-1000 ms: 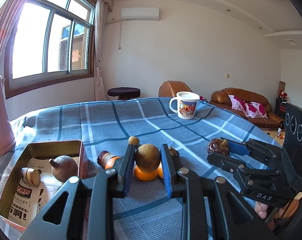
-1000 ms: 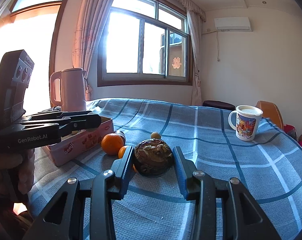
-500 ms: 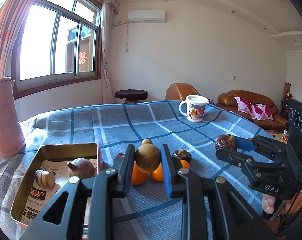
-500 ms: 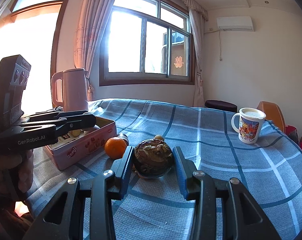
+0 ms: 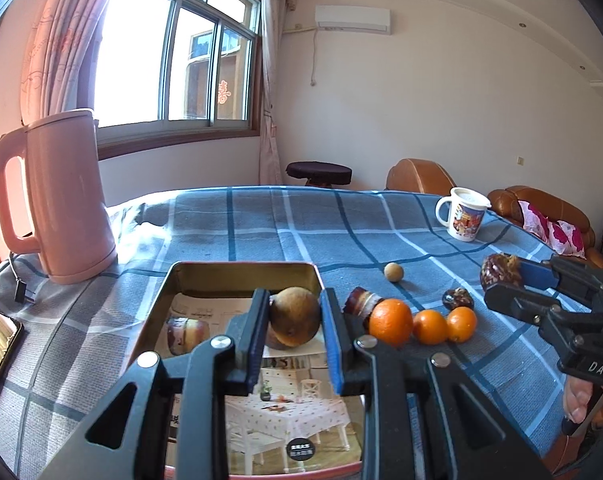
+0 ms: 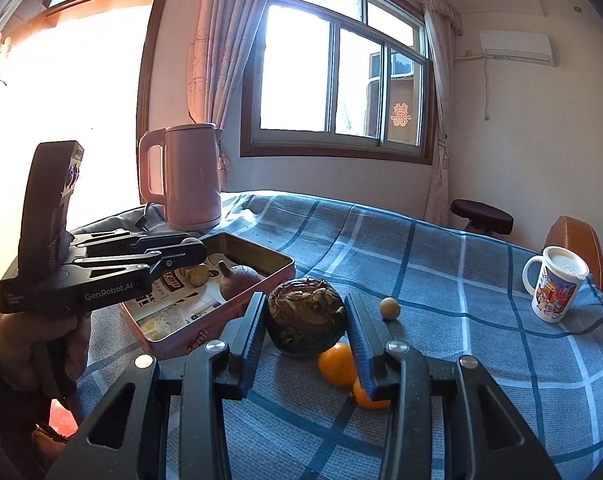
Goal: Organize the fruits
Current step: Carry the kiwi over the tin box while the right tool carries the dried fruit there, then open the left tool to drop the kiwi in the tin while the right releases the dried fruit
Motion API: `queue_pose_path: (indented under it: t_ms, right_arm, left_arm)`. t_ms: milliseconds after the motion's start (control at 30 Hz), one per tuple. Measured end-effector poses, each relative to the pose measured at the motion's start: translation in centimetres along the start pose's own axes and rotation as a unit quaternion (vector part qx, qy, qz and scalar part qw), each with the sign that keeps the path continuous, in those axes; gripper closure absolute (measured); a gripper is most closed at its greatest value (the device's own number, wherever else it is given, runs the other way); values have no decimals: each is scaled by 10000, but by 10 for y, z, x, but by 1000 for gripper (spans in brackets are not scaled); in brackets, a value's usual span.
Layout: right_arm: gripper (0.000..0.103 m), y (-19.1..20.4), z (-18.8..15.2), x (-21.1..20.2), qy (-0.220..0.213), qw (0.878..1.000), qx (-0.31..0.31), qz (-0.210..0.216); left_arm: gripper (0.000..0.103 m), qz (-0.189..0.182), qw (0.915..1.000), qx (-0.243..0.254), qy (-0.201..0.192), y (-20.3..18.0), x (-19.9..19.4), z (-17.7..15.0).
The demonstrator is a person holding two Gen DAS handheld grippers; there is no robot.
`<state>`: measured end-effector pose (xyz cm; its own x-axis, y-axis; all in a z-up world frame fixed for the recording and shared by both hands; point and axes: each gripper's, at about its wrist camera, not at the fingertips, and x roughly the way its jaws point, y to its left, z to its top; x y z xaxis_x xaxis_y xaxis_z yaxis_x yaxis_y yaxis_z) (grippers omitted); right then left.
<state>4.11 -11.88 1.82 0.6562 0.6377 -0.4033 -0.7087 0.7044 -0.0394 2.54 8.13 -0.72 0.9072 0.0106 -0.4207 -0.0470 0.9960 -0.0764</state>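
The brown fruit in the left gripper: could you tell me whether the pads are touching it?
Touching: the left wrist view shows both blue pads pressed against the brown fruit.

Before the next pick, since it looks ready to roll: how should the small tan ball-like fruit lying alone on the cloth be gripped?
Grip the small tan fruit across its middle, coming down from above. It is round with no stem or flat side showing, and bare checked tablecloth lies all around it, so both fingers should fit.

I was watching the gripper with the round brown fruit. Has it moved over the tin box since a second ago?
Yes. The left gripper, shut on the brown fruit, has swung left: earlier over the oranges, now over the tin box.
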Motion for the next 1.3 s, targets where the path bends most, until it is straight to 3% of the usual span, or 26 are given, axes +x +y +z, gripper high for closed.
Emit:
queue_pose_path:
  t_ms: [300,667,1167,1300]
  right_arm:
    - [62,35,16,40,339,9984,-212,408]
    - [61,78,25,86,719,9935,-576,675]
    - [61,97,12,107,1054,9891,-644,806]
    - [61,100,10,111,1115,9885,-638,797]
  left_arm:
    - [76,234,9991,-213,271,36,3,-5]
    - [76,214,9977,-322,553,60,7,-7]
    - [75,253,9966,-276,737,62,12,-9]
    - [68,314,9968,-243,695,61,11,-9]
